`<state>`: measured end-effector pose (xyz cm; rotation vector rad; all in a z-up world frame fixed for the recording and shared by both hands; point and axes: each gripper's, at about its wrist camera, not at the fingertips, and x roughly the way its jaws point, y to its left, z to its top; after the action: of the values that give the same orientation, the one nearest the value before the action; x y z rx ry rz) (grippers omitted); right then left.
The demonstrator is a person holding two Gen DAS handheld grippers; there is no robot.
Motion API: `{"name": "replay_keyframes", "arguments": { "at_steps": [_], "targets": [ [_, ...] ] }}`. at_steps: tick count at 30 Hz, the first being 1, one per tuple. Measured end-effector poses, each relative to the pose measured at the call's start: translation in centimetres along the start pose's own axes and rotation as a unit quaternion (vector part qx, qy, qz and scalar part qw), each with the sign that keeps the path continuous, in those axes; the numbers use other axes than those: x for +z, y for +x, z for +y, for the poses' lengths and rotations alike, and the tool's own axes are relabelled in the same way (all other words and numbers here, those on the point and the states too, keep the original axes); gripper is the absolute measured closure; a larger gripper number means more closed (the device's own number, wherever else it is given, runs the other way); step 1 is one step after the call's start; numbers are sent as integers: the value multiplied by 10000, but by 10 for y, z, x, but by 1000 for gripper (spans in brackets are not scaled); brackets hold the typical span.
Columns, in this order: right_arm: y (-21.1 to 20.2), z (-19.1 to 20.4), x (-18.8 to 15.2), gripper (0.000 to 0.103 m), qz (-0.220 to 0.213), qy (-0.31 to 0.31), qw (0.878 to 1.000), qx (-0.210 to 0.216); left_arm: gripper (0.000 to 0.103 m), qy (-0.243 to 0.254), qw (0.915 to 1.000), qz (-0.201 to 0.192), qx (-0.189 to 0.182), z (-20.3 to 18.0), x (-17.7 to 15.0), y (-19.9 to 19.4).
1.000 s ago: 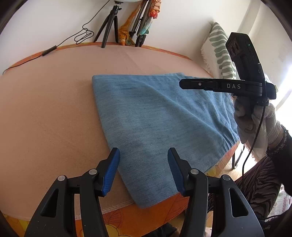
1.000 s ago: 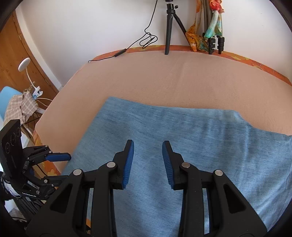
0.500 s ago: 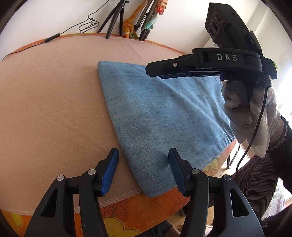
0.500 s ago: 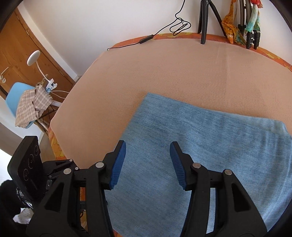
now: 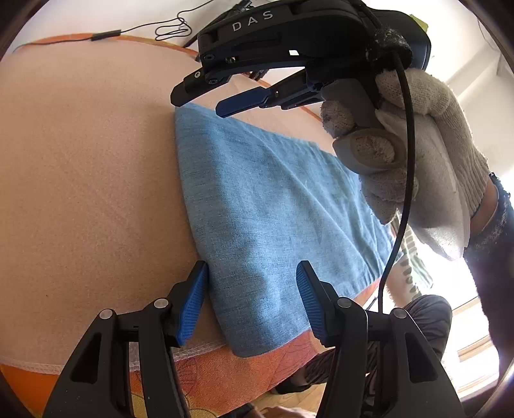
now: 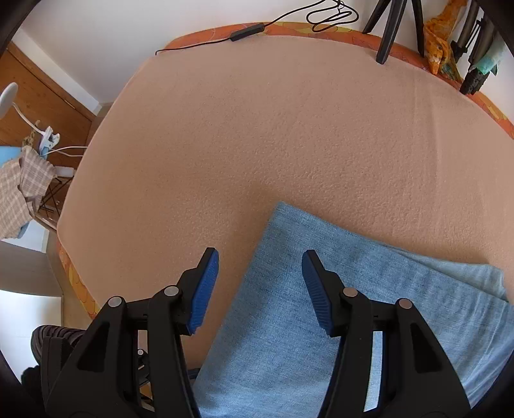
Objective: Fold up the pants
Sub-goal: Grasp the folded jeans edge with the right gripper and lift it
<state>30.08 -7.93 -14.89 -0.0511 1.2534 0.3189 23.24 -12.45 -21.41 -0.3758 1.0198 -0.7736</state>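
Folded blue denim pants (image 5: 273, 199) lie flat on the peach blanket (image 5: 90, 180), their near corner reaching the front edge. My left gripper (image 5: 252, 283) stands open just above that near corner, its left pad at the pants' left edge, pressing on nothing. A gloved hand (image 5: 427, 160) carries my right gripper (image 5: 199, 103) over the far left corner. In the right wrist view the right gripper (image 6: 260, 276) points steeply down with its jaws opening. The left edge of the pants (image 6: 401, 289) runs beneath the gap, and the pads (image 6: 205, 289) do not touch it.
A tripod (image 6: 390, 29), a cable with a black adapter (image 6: 247, 30) and bright fabric (image 6: 440, 54) stand along the back wall. The orange flowered table edge (image 5: 225, 369) runs in front. To the left stand a chair with checked cloth (image 6: 22, 193) and a lamp.
The right gripper swept left across the pants to their left edge and its jaws widened. The left gripper dropped closer to the near corner and rolled slightly.
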Motion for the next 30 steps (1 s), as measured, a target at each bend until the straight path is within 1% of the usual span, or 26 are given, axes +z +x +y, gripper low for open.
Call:
{"name": "replay_keyframes", "arguments": {
  "at_steps": [2, 5, 8, 11, 13, 14, 15, 16, 18, 20, 23, 26, 27, 29, 30],
  "targets": [
    [9, 8, 5, 46, 237, -100, 9994, -233, 49, -105, 9998, -67, -146, 0, 1, -4],
    [22, 20, 7, 46, 599, -343, 9958, -606, 50, 75, 9993, -187, -302, -11, 0, -11],
    [29, 29, 8, 46, 810, -513, 9912, -917, 49, 321, 9985, -257, -359, -27, 4, -13],
    [36, 32, 8, 46, 931, -664, 9857, -1235, 49, 464, 9980, -283, -338, -35, 3, -15],
    [40, 30, 6, 54, 982, -724, 9835, -1337, 50, 457, 9980, -275, -337, -36, 2, -15],
    [42, 30, 4, 64, 992, -797, 9822, -1385, 50, 445, 9981, -270, -342, -35, 1, -15],
    [43, 30, 2, 70, 989, -876, 9819, -1354, 50, 436, 9981, -258, -338, -35, 0, -14],
    [43, 30, -1, 73, 964, -923, 9819, -1341, 50, 424, 9983, -250, -325, -35, 0, -14],
    [42, 31, -4, 86, 876, -971, 9830, -1290, 50, 378, 9986, -259, -274, -31, 2, -13],
    [34, 26, -6, 90, 754, -863, 9869, -1136, 50, 284, 9990, -254, -232, -28, 1, -12],
    [16, 9, -8, 93, 495, -551, 9943, -768, 49, 185, 9994, -140, -252, -23, 1, -8],
    [-6, -5, -11, 94, 196, -328, 9980, -500, 49, 142, 9990, 51, -430, -25, -1, 2],
    [-13, -8, -14, 94, 100, -279, 9987, -420, 50, 137, 9987, 58, -492, -25, -3, 3],
    [-26, -16, -19, 94, -64, -218, 9992, -315, 54, 169, 9982, -103, -559, -28, -3, 0],
    [-32, -17, -22, 94, -152, -169, 9994, -251, 63, 222, 9979, -162, -585, -30, -2, -2]
  ]
}}
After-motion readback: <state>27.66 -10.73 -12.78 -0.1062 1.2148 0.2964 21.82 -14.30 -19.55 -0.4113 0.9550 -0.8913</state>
